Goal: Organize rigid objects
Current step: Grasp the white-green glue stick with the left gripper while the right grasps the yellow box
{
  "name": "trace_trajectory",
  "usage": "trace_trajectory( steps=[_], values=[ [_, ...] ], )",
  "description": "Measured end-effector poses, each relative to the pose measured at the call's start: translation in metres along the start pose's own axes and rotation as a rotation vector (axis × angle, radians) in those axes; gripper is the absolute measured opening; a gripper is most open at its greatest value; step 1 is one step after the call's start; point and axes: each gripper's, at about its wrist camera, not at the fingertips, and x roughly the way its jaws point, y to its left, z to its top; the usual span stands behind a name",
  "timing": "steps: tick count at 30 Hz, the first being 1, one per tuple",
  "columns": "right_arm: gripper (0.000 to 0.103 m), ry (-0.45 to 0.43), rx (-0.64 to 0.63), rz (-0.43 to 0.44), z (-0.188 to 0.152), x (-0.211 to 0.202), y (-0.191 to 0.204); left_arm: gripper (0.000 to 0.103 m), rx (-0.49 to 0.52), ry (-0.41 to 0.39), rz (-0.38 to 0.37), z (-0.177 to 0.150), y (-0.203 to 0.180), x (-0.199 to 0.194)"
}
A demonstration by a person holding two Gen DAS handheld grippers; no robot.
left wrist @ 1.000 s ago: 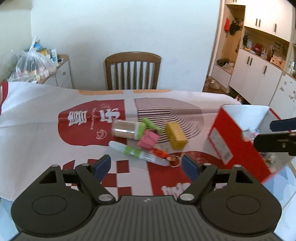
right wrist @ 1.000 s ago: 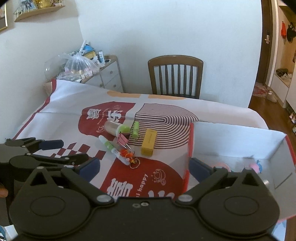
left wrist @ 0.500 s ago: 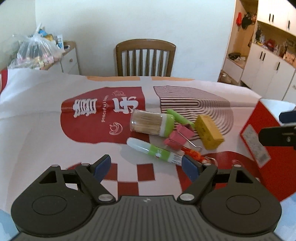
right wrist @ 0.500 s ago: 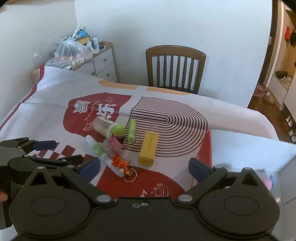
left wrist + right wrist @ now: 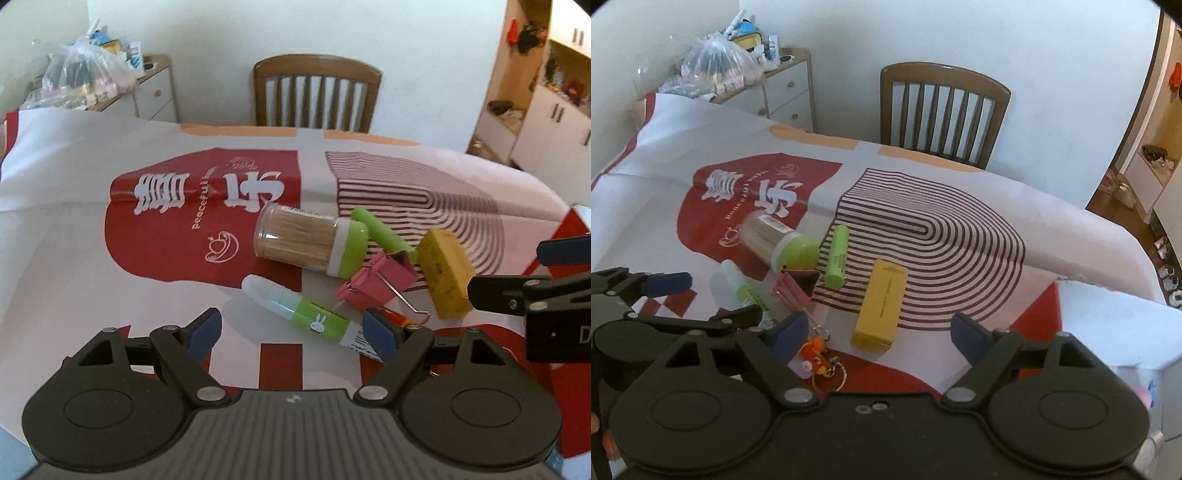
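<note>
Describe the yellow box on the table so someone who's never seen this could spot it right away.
On the tablecloth, find the patch of dark curved stripes. At its near edge, a small pile of objects lies. The yellow box is the rightmost of them, beside the green battery; it is the only yellow, flat-sided block there.

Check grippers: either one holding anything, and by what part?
Nothing held. Left gripper and right gripper are both open and empty above the clutter on the tablecloth.

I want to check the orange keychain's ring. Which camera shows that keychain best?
The right wrist view: the keychain lies nearly whole, ring included. In the left wrist view only an orange sliver shows behind a gripper finger.
</note>
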Motion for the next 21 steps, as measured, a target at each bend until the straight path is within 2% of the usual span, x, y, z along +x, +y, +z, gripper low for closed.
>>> trace_trajectory(
  steps=[9, 15, 21],
  values=[
    [0.076, 0.035, 0.054, -0.017, 0.009, 0.027, -0.008, 0.083, -0.112, 0.052, 0.006, 0.004, -0.002, 0.018],
    [0.073, 0.051, 0.052, -0.020, 0.012, 0.039, -0.006, 0.082, -0.096, 0.060, 0.007, 0.000, -0.006, 0.022],
    [0.067, 0.071, 0.056, -0.021, 0.011, 0.049, -0.004, 0.057, -0.021, 0.031, 0.071, -0.007, -0.011, 0.019]
  ],
)
